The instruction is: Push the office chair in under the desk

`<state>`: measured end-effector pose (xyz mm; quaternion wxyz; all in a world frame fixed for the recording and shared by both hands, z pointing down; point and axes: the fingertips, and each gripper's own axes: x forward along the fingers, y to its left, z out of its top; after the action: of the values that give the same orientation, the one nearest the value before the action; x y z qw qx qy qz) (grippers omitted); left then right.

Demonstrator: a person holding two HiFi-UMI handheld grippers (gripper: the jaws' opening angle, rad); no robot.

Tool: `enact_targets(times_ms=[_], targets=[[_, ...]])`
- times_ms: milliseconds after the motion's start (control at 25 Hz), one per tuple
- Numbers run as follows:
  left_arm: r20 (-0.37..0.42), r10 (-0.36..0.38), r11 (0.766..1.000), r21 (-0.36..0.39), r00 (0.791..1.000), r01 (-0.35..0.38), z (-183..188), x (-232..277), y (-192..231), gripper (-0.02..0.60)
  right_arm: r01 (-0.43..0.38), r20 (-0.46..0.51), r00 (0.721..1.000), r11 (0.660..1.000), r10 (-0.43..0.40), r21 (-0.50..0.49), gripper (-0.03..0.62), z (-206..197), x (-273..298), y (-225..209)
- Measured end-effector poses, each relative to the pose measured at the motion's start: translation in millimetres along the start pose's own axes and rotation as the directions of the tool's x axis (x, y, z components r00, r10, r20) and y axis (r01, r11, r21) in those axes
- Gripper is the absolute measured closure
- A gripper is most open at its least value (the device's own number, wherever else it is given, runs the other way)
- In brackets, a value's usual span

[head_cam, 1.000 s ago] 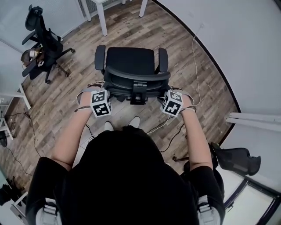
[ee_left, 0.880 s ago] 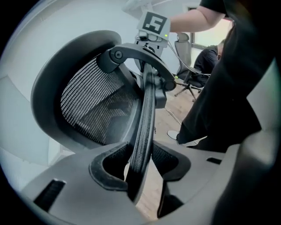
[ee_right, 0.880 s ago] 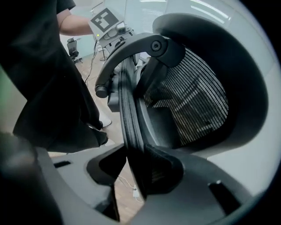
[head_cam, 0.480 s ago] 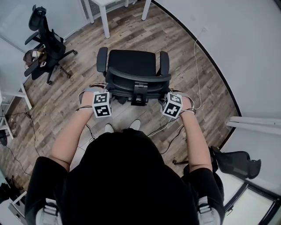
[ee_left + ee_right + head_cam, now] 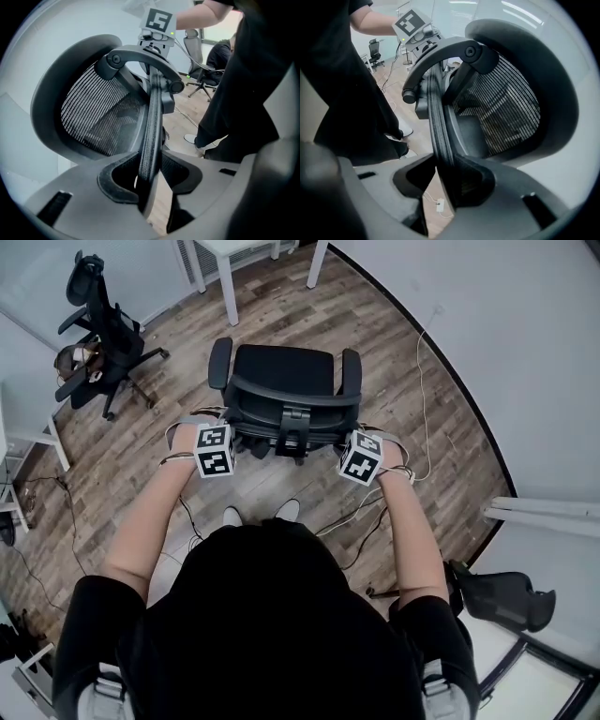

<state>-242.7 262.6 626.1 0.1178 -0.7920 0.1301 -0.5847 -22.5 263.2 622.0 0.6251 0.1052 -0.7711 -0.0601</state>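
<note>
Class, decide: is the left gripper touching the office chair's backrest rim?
Touching. In the left gripper view, the left gripper, its jaws having just been closing, clamps the backrest rim between them.

A black mesh-backed office chair (image 5: 281,371) with two padded armrests stands upright on the wood-plank floor (image 5: 122,456), seat facing the white-legged bench (image 5: 225,287), not under it.

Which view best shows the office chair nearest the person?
The head view: the office chair shows from above, with seat, both armrests and backrest. The left gripper view and the right gripper view show only its mesh backrest and rim, close up.
</note>
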Motion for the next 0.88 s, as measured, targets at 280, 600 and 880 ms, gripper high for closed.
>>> enact_targets(times_ms=[280,600,880], targets=[[-0.01,0.011,1.0,0.003,1.0,-0.011,-5.5,10.2,29.3,0.443,-0.012,0.002,1.0,1.0,0.012,0.003,0.464,4.1,8.2,-27.7],[-0.026,0.016,1.0,-0.025,1.0,-0.016,-2.4,21.8,56.1,0.43,-0.01,0.021,1.0,1.0,0.01,-0.01,0.464,4.5,8.5,-55.4],[-0.05,0.013,0.999,-0.051,0.999,-0.016,5.4,29.8,72.4,0.428,0.029,0.056,0.998,0.998,-0.026,-0.052,0.462,-5.6,10.0,-75.7]])
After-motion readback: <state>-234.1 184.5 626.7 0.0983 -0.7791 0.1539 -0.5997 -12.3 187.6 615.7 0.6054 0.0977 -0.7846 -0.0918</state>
